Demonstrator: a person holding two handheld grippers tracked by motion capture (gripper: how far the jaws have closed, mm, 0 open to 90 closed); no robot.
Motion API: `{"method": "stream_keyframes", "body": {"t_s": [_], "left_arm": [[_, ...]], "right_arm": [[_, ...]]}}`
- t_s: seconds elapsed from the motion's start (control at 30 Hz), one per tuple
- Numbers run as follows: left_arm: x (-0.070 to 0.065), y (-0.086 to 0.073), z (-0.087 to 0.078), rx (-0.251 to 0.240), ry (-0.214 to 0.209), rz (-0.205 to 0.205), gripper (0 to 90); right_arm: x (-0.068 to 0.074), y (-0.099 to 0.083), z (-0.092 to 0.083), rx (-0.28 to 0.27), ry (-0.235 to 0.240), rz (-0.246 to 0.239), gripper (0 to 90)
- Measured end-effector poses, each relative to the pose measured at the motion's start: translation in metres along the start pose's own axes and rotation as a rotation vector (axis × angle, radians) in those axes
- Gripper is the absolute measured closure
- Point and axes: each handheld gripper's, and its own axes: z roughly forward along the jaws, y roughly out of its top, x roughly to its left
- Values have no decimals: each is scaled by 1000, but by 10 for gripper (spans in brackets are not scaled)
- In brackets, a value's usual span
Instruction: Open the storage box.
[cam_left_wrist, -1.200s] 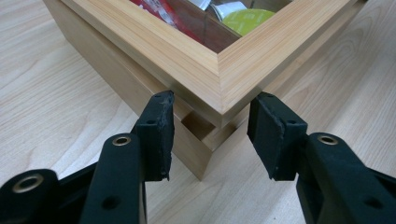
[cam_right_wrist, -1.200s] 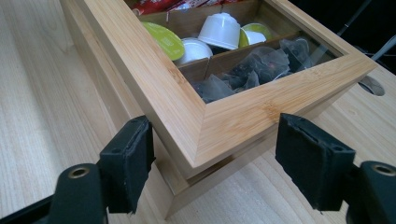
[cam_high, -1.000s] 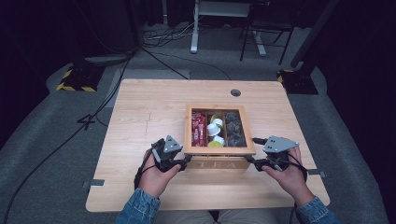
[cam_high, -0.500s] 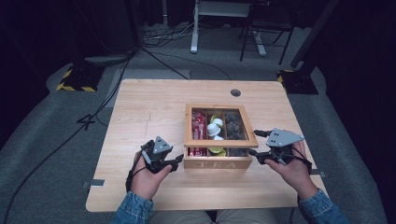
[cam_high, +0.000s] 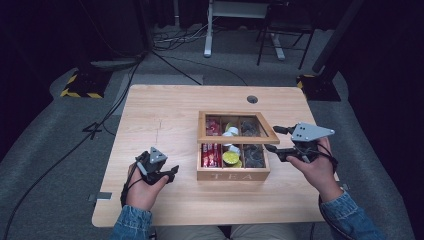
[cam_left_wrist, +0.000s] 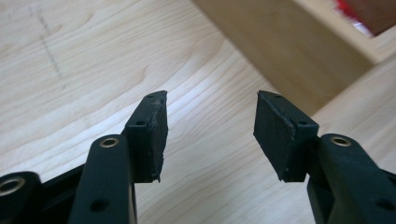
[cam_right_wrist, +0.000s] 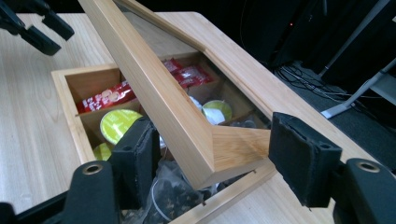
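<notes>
A wooden tea box (cam_high: 233, 175) marked TEA stands right of the table's middle. Its glass-paned lid (cam_high: 235, 141) is tilted up at the front, hinged at the back. My right gripper (cam_high: 270, 139) is shut on the lid's front right corner; in the right gripper view the lid (cam_right_wrist: 159, 88) runs up and away from between the right gripper's (cam_right_wrist: 215, 149) pads. Inside lie red packets (cam_right_wrist: 105, 98), yellow-green pods (cam_right_wrist: 116, 123) and clear-wrapped dark tea bags (cam_high: 254, 155). My left gripper (cam_high: 172, 173) rests open on the table left of the box, with nothing between its pads (cam_left_wrist: 210, 126).
The wooden table (cam_high: 165, 115) has a round cable hole (cam_high: 252, 99) behind the box. Bare tabletop lies left of the box and in front of it. Beyond the far edge are a dark floor with cables (cam_high: 170, 47) and desk legs (cam_high: 207, 30).
The left gripper has drawn back leftward from the box's front. The right gripper has moved to the lid's right front corner and raised the lid.
</notes>
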Motion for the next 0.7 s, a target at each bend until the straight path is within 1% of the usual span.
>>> {"method": "stream_keyframes", "body": {"t_s": [0.03, 0.1, 0.27, 0.37, 0.47, 0.5, 0.57, 0.6, 0.63, 0.7], "left_arm": [[7, -4, 3, 12, 4, -17, 445], [13, -7, 5, 19, 12, -28, 442], [28, -15, 11, 46, 46, -32, 432], [36, -19, 14, 55, 53, -47, 418], [39, -21, 15, 61, 60, -48, 397], [43, -22, 16, 63, 68, -47, 390], [45, -24, 18, 62, 69, -53, 379], [45, -24, 18, 62, 69, -53, 373], [47, -26, 20, 62, 70, -62, 367], [49, -27, 21, 61, 74, -61, 358]], "right_arm": [[-4, 3, 0, -9, 5, 8, 353], [-7, 6, 0, -14, 11, 14, 361], [-16, 15, 1, -23, 24, 29, 389], [-23, 22, 2, -19, 29, 23, 408], [-28, 26, 5, -14, 32, 26, 418], [-30, 27, 5, -11, 33, 26, 422], [-34, 30, 7, -11, 30, 21, 433], [-35, 31, 7, -12, 33, 26, 434], [-38, 33, 8, -19, 36, 36, 437], [-42, 35, 8, -26, 39, 49, 443]]}}
